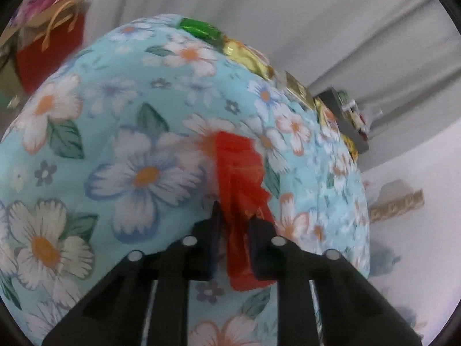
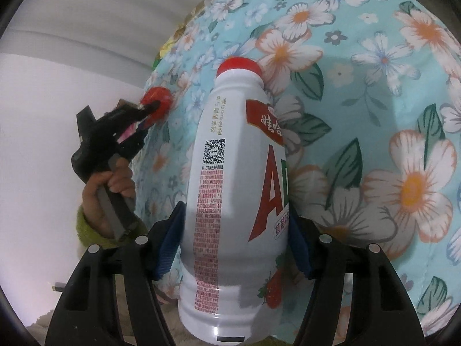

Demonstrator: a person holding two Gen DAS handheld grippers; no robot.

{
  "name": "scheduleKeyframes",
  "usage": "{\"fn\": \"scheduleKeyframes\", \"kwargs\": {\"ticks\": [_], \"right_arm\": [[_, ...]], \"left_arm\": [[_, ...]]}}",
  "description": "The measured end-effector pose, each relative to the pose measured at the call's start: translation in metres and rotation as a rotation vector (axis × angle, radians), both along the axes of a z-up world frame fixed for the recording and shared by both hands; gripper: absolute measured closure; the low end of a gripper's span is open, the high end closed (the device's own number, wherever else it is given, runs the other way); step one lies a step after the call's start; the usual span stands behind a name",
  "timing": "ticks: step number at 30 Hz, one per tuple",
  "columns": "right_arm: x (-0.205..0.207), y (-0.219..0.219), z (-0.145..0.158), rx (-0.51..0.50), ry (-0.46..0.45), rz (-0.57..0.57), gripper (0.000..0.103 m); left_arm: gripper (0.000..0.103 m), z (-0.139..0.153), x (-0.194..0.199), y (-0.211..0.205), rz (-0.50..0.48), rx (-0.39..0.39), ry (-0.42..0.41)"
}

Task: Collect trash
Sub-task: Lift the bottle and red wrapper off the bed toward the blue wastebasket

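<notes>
My left gripper (image 1: 234, 216) is shut on a crumpled red wrapper (image 1: 239, 167) and holds it over the blue floral tablecloth (image 1: 115, 132). The same gripper (image 2: 149, 108) with the red wrapper (image 2: 157, 98) shows in the right wrist view, at the table's left edge, held by a hand. My right gripper (image 2: 236, 230) is shut on a white drink bottle (image 2: 230, 201) with a red cap and red lettering, held upright above the floral cloth (image 2: 374, 115).
A green wrapper (image 1: 198, 30), gold wrappers (image 1: 247, 56) and a dark box (image 1: 343, 115) lie along the table's far edge. A red gift bag (image 1: 49, 49) stands at the back left. A cardboard roll (image 1: 397, 204) lies on the white floor to the right.
</notes>
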State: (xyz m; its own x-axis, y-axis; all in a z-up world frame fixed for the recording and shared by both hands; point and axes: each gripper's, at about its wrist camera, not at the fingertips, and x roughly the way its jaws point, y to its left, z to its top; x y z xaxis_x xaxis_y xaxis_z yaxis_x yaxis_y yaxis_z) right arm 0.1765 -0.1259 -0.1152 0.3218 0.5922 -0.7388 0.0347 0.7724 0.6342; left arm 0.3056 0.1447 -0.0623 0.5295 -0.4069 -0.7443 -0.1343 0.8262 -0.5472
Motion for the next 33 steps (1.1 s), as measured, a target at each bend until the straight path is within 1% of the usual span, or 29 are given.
{"fn": "scheduleKeyframes", "kwargs": {"ticks": [2,4,5,9,10,12,13,15,16,17,18,20,23,25,27,29,31,33], "right_arm": [[-0.002,0.000,0.000,-0.008,-0.006,0.006,0.042],[-0.009,-0.005,0.002,-0.013,-0.006,0.010,0.042],[-0.019,-0.013,0.005,-0.015,-0.006,0.011,0.042],[-0.032,-0.024,0.011,-0.048,-0.007,0.010,0.042],[-0.037,-0.027,0.013,-0.066,-0.009,0.008,0.042],[-0.042,-0.030,0.014,-0.097,-0.012,0.008,0.042],[-0.042,-0.030,0.013,-0.102,-0.011,0.007,0.042],[-0.043,-0.029,0.012,-0.113,-0.011,0.009,0.041],[-0.041,-0.027,0.011,-0.121,-0.010,0.007,0.041],[-0.040,-0.025,0.011,-0.126,-0.009,0.005,0.041],[-0.038,-0.024,0.011,-0.128,-0.009,0.006,0.041],[-0.033,-0.019,0.010,-0.140,-0.004,-0.001,0.041],[-0.031,-0.017,0.010,-0.162,-0.005,-0.002,0.041],[-0.026,-0.012,0.009,-0.172,-0.005,-0.006,0.041],[-0.025,-0.011,0.008,-0.184,-0.008,-0.006,0.041],[-0.023,-0.009,0.008,-0.195,-0.008,-0.005,0.040],[-0.022,-0.006,0.007,-0.209,-0.009,-0.001,0.039],[-0.020,-0.003,0.006,-0.226,-0.013,0.004,0.039]], "left_arm": [[0.092,0.005,-0.007,-0.008,-0.049,0.031,-0.018],[0.092,0.014,-0.019,-0.018,-0.132,0.066,-0.041],[0.092,0.018,-0.025,-0.020,-0.169,0.072,-0.041],[0.092,0.026,-0.072,-0.033,-0.395,0.041,0.005],[0.092,0.026,-0.087,-0.038,-0.457,0.054,0.024],[0.092,0.021,-0.108,-0.043,-0.502,0.087,0.053],[0.091,0.019,-0.114,-0.042,-0.507,0.094,0.062],[0.084,0.015,-0.122,-0.046,-0.505,0.095,0.065],[0.082,0.012,-0.125,-0.048,-0.501,0.083,0.060],[0.074,0.010,-0.126,-0.049,-0.497,0.073,0.057],[0.069,0.008,-0.126,-0.052,-0.493,0.066,0.057],[0.066,0.007,-0.123,-0.059,-0.493,0.084,0.046],[0.065,0.009,-0.127,-0.066,-0.510,0.159,0.011],[0.065,0.011,-0.133,-0.074,-0.530,0.244,-0.017],[0.065,0.011,-0.141,-0.086,-0.556,0.345,-0.059],[0.065,0.011,-0.148,-0.092,-0.568,0.420,-0.090],[0.065,0.011,-0.152,-0.097,-0.573,0.475,-0.111],[0.065,0.011,-0.154,-0.098,-0.571,0.499,-0.119]]}}
